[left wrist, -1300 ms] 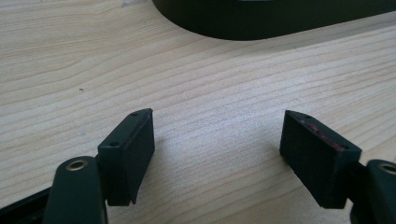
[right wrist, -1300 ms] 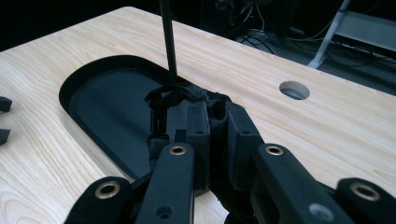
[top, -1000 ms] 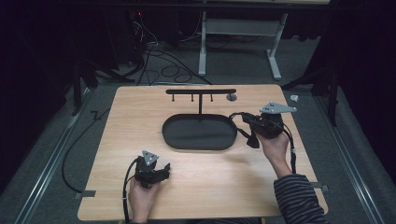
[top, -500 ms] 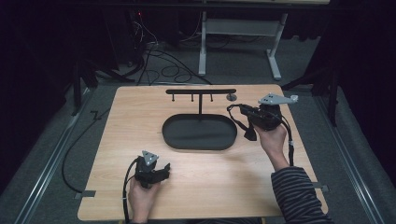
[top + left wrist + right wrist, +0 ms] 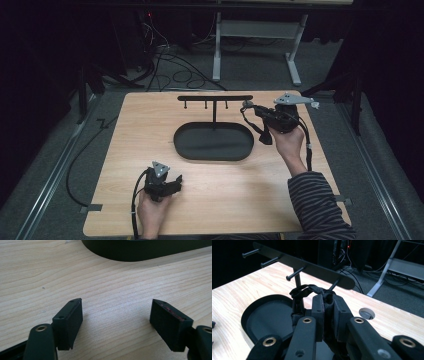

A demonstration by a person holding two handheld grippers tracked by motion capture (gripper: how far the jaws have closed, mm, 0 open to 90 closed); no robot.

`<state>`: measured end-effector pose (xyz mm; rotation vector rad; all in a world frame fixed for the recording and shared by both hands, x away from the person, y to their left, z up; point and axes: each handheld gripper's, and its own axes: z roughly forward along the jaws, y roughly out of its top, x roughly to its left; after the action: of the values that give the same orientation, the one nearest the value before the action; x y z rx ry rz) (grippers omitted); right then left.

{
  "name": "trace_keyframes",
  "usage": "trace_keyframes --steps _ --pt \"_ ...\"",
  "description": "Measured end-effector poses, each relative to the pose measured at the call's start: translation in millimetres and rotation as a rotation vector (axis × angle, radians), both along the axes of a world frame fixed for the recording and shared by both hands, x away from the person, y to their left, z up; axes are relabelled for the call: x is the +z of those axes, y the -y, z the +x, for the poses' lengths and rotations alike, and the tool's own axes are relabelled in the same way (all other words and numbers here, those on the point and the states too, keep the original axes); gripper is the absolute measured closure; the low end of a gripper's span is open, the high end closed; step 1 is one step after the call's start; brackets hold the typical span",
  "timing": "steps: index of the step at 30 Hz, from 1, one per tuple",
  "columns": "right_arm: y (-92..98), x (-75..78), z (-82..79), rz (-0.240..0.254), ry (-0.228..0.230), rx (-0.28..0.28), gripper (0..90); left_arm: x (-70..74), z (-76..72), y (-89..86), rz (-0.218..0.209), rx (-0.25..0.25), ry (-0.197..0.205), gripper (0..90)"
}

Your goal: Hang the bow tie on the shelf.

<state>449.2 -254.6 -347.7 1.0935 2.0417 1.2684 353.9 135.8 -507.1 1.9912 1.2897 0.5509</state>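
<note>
Right gripper (image 5: 327,305): I am clenching the jaws on a black strap (image 5: 308,289); a loop of it is standing up just above and ahead of the fingertips, the rest is bunching down between the pads.

What has just changed: I am lifting this hand and carrying it away from the tray (image 5: 214,141) toward the far right end of the stand (image 5: 215,98); a second ago it was lower, just beside the tray's right rim. The grip looks no different.

Strap now: it is riding in the jaws, clear of the table (image 5: 125,150), with a tail hanging below the fingers in the high view.

Pegs: the rightmost peg (image 5: 334,284) is sitting just beyond and slightly right of the fingertips; the next peg (image 5: 295,273) is further left.

What that means: I am judging that I am in the approach to hang the strap; the loop is near peg height but not yet over any peg.

Left gripper (image 5: 117,322): I am keeping it parked, as it was a second ago, jaws spread wide with bare wood between the pads (image 5: 68,323); the tray's rim is well ahead of them.

Watch: the loop is small and floppy, so I am expecting to need a careful line-up onto the peg tip.
</note>
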Motion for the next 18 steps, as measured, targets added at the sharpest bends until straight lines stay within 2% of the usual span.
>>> trace_keyframes --steps 11,18 --pt "-10.1 1.9 21.0 -0.007 -0.014 -0.032 82.8 0.0 0.0 0.0 -0.001 0.000 0.000 26.9" --pt "-8.7 -2.6 29.9 -0.009 -0.024 -0.065 82.4 0.1 0.0 -0.1 0.000 -0.001 -0.002 26.9"
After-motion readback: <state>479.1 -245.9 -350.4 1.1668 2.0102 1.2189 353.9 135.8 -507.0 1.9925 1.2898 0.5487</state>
